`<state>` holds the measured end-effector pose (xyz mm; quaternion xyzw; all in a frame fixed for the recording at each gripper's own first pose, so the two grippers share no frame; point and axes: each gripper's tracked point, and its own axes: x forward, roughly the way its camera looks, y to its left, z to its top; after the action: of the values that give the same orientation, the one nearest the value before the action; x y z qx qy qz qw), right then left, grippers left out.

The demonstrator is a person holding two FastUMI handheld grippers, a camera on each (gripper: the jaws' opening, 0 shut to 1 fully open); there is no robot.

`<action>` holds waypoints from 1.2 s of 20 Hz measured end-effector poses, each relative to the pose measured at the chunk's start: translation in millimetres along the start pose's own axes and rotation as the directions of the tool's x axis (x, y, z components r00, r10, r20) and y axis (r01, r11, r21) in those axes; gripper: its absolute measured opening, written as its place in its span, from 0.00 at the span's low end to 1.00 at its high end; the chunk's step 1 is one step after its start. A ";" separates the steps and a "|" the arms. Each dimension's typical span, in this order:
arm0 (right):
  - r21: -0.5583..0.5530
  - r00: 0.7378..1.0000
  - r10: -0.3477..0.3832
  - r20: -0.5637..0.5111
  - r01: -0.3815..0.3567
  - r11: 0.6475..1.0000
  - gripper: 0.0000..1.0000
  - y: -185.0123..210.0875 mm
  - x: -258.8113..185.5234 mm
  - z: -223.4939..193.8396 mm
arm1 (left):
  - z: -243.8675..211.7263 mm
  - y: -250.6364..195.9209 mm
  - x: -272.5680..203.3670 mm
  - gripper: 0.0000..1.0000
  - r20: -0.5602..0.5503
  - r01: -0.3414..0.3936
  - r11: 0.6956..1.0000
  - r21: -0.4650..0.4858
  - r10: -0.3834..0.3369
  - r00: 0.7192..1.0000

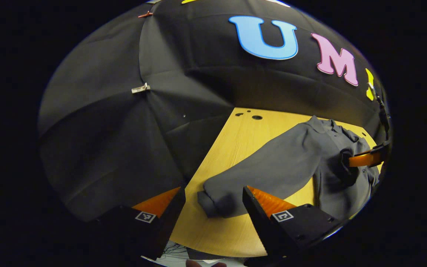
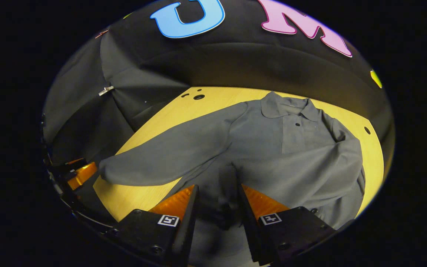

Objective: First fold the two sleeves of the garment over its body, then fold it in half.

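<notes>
A grey long-sleeved polo shirt (image 2: 272,148) lies face up on the wooden table (image 2: 135,200), collar toward the far wall. One sleeve (image 1: 265,167) stretches out flat toward the table's near edge, and its cuff (image 1: 213,204) lies just ahead of my left gripper (image 1: 212,189), which is open and holds nothing. The other sleeve (image 2: 310,170) is drawn across the shirt's body. My right gripper (image 2: 218,186) is shut on that sleeve's cuff (image 2: 222,211) over the lower body of the shirt. In the left gripper view the right gripper (image 1: 348,160) shows far right with dark cloth at its tip.
Small round holes (image 2: 198,97) mark the table's far corner. The black cloth wall, with a metal clip (image 1: 140,88), closes the table off behind and to the side. The table's near edge (image 1: 217,252) runs just under my left gripper. The left gripper (image 2: 82,174) shows at the right gripper view's left rim.
</notes>
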<state>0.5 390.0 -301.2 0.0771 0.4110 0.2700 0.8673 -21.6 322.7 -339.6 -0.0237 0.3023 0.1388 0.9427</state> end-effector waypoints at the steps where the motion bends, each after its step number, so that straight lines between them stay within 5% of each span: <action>1: -0.007 1.000 -0.007 0.010 0.007 1.000 0.64 -5.1 -9.7 0.9 | -7.3 1.1 5.8 0.98 -0.021 -0.006 1.000 -0.008 0.006 1.000; 8: 0.051 0.993 -0.057 0.099 0.052 0.997 0.64 -45.2 -74.4 10.8 | -36.4 -4.7 41.1 0.98 -0.152 -0.013 0.998 -0.063 0.003 0.988; 15: 0.133 0.983 -0.144 0.118 0.128 0.983 0.64 -107.2 -124.0 -8.2 | -57.0 -25.5 52.8 0.92 -0.266 -0.003 1.000 -0.022 -0.003 0.964; 18: 0.185 0.978 -0.168 0.123 0.144 0.972 0.64 -129.1 -141.1 -15.4 | -60.7 -42.5 59.5 0.46 -0.286 0.042 0.999 0.002 -0.040 0.957; 21: 0.207 0.974 -0.186 0.131 0.157 0.966 0.64 -150.0 -156.2 -21.4 | -57.9 -46.1 60.5 0.17 -0.289 0.033 0.999 0.027 -0.023 0.957; 24: 0.221 0.968 -0.213 0.134 0.180 0.959 0.64 -173.0 -170.1 -29.7 | -41.2 -43.2 56.8 0.08 -0.272 -0.009 0.998 0.062 0.026 0.962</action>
<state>-39.6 151.1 -267.9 0.1464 0.3731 0.1311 0.9067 11.4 289.9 -407.7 -0.0114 0.4333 0.1332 0.8913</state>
